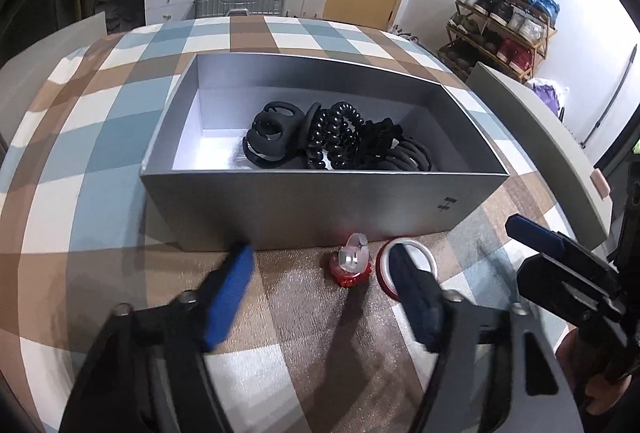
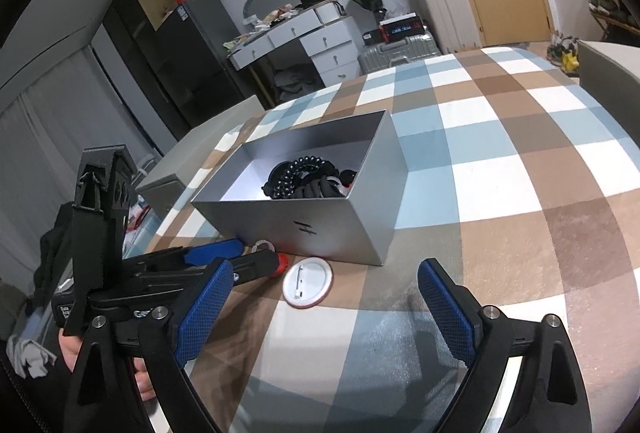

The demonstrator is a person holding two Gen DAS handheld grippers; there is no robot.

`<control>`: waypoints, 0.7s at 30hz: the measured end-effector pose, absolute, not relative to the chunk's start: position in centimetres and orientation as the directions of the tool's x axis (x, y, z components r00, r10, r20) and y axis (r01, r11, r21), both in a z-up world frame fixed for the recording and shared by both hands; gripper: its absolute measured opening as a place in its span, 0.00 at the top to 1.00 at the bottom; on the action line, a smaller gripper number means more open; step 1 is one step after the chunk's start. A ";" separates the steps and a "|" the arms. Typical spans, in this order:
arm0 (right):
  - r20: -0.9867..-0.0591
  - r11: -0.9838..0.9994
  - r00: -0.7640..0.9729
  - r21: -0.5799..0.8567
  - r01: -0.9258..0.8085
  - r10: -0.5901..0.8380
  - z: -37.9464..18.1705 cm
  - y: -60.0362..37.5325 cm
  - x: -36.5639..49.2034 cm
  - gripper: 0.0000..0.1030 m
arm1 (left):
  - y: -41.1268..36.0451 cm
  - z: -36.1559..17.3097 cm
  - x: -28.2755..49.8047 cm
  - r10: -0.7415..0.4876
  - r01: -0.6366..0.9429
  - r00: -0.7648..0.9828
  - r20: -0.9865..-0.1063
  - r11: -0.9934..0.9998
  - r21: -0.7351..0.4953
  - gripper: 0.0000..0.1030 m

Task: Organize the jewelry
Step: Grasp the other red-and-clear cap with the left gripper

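Observation:
A grey open box (image 1: 304, 209) (image 2: 316, 229) stands on the checked tablecloth and holds black hair claws (image 1: 272, 137) and black spiral hair ties (image 1: 336, 137) (image 2: 300, 173). In front of it lie a small red and clear hair clip (image 1: 350, 265) and a round white badge with a red rim (image 1: 420, 261) (image 2: 306, 283), pin side up. My left gripper (image 1: 320, 265) is open, low over the table, with the clip between its fingers. My right gripper (image 2: 324, 281) is open and empty, just short of the badge.
The checked tablecloth (image 2: 500, 169) covers the table. Grey chair backs (image 1: 552, 137) stand at the table's sides. Behind are a white drawer desk (image 2: 312, 37), suitcases (image 1: 240, 3) and a shoe rack (image 1: 504, 17).

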State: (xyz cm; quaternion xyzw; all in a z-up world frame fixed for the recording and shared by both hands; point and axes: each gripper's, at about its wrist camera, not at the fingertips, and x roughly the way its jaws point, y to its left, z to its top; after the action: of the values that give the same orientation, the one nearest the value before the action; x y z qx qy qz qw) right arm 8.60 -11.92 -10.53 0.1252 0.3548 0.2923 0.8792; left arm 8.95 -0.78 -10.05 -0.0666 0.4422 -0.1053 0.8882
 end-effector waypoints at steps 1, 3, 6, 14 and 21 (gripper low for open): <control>-0.551 0.797 0.576 0.429 -0.425 0.604 -10.5 -11.9 8.6 0.09 | -0.8 -10.1 8.9 -0.242 0.127 0.588 -0.772 0.970 -0.208 0.47; -0.550 0.794 0.573 0.432 -0.427 0.607 -10.5 -11.9 8.5 0.09 | -0.7 -10.1 9.0 -0.247 0.128 0.585 -0.773 0.969 -0.213 0.57; -0.548 0.792 0.572 0.436 -0.427 0.610 -10.5 -11.9 8.4 0.09 | -1.0 -10.1 9.1 -0.281 0.145 0.563 -0.777 0.959 -0.242 0.74; -0.551 0.792 0.569 0.438 -0.426 0.611 -10.5 -11.9 8.3 0.09 | -2.0 -10.0 9.1 -0.303 0.184 0.539 -0.786 0.953 -0.241 0.86; -0.577 0.804 0.561 0.403 -0.437 0.594 -10.5 -11.2 8.2 0.09 | -1.4 -9.2 8.3 -0.293 0.183 0.559 -0.776 0.956 -0.229 0.86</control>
State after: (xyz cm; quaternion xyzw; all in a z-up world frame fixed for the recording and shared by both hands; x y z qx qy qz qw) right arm 8.23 -11.21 -10.49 0.1075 0.3649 0.2937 0.8769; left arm 8.28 -1.42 -9.25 -0.0611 0.4498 -0.1350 0.8808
